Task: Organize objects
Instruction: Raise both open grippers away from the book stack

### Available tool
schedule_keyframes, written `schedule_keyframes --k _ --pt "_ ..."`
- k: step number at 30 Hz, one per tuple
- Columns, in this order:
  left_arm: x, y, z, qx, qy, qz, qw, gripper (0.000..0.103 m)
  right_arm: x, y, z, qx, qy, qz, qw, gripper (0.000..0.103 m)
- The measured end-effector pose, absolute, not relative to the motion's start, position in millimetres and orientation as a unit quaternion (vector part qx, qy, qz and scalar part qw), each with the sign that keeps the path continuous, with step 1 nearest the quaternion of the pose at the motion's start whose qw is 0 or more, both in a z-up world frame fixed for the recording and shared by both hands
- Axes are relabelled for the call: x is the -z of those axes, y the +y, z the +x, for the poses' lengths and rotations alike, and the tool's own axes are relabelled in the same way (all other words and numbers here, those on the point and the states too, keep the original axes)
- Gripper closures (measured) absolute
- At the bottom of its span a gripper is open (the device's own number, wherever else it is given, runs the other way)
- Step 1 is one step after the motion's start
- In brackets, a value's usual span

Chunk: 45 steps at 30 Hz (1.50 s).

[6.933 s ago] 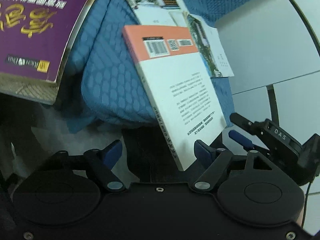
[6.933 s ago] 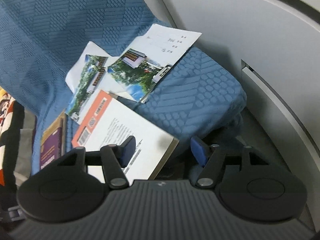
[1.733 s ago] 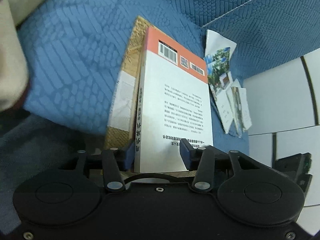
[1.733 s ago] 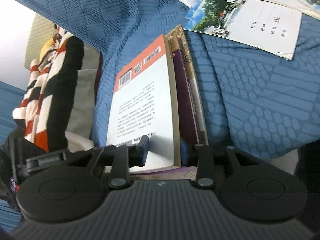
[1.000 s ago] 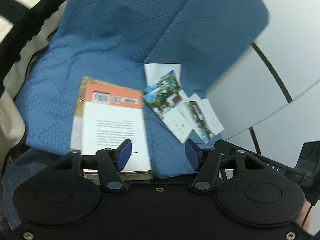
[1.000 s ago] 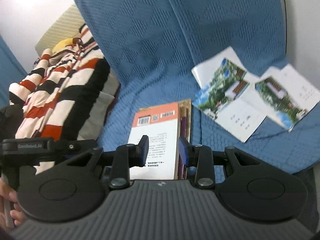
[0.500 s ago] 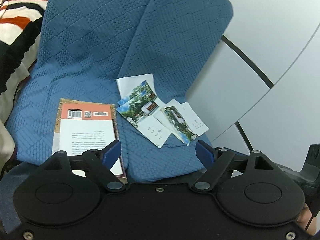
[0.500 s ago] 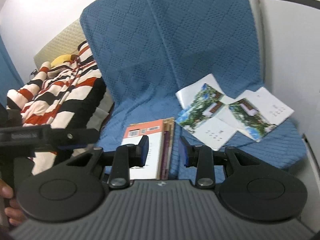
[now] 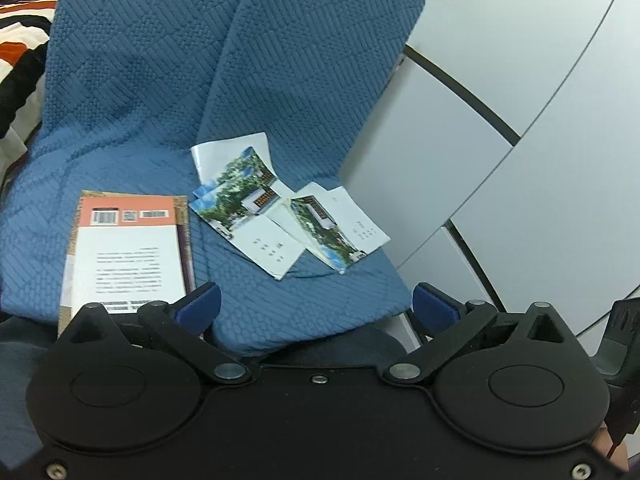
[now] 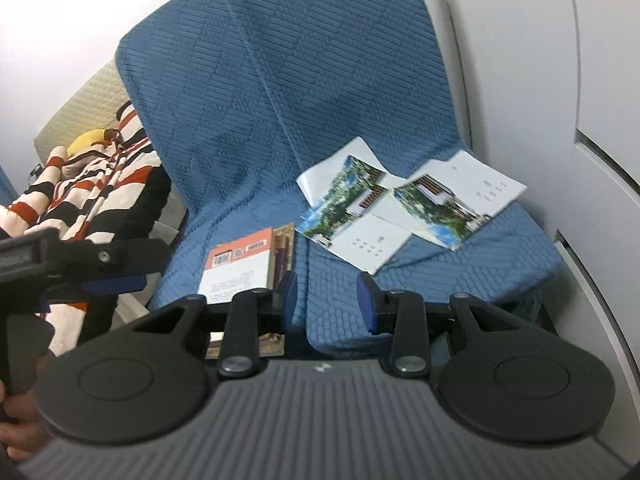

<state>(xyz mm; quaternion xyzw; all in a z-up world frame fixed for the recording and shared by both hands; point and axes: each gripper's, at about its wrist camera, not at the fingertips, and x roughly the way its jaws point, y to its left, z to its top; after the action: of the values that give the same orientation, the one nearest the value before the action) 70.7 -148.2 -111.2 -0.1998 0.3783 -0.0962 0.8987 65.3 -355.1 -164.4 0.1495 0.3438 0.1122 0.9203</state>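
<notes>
- The striped blanket (image 10: 92, 200) at 9 o'clock in the right wrist view is cut off by the frame edge, and the left gripper's body hides its lower part.
- The stack of books (image 9: 128, 248) lies flat at 8 o'clock on the blue-covered seat (image 9: 120, 112). Its near end is hidden behind the left gripper (image 9: 316, 306) in the left wrist view, and behind the right gripper (image 10: 326, 300) in the right wrist view.
- Only the top book shows well: a white back cover with an orange band and barcodes at its far end. The print is too small to read. Of the books beneath, only thin edges show along the right side, one dark purple.
- 1.7 s ago both grippers were closed on the stack's near end. Both have since pulled back and hold nothing. The left gripper's blue pads (image 9: 200, 306) stand wide apart. The right gripper's pads (image 10: 366, 300) are apart by a narrower gap.
- The leaflets (image 9: 280, 216) lie loose and overlapping at 1 o'clock from the stack, near it but apart from it. They are in the same scatter as 0.5 s ago. They show garden photos and white panels with faint marks that cannot be read.
- At 3 o'clock in the left wrist view, a dark piece of the right gripper is cut off at the frame edge.
</notes>
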Motion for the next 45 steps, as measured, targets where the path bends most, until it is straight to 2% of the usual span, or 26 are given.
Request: schedule_keyframes --k 1,3,4,5,27,45 --pt "111.2 -152.9 71.0 0.098 0.378 -0.198 0.899 0.001 165.1 -357.7 64.1 -0.108 0.345 0.147 0.921 0.064" --pt "111.6 -162.1 72.4 0.099 0.376 -0.194 0.901 0.001 166.1 -364.4 61.2 -0.096 0.346 0.146 0.922 0.041" --pt "112.2 -166.0 74.1 0.1 0.376 -0.194 0.9 0.001 167.0 -368.1 59.5 -0.089 0.345 0.148 0.922 0.024" --pt "113.3 -170.0 75.3 0.1 0.377 -0.195 0.9 0.001 167.6 -371.7 58.4 -0.083 0.344 0.15 0.923 0.019" --pt "124.4 -218.0 108.4 0.106 0.375 -0.177 0.904 0.001 187.1 -422.6 58.2 -0.048 0.355 0.182 0.916 0.021" --pt "170.9 -231.7 204.3 0.082 0.42 -0.175 0.887 0.001 240.6 -444.9 117.1 -0.025 0.396 0.225 0.89 0.021"
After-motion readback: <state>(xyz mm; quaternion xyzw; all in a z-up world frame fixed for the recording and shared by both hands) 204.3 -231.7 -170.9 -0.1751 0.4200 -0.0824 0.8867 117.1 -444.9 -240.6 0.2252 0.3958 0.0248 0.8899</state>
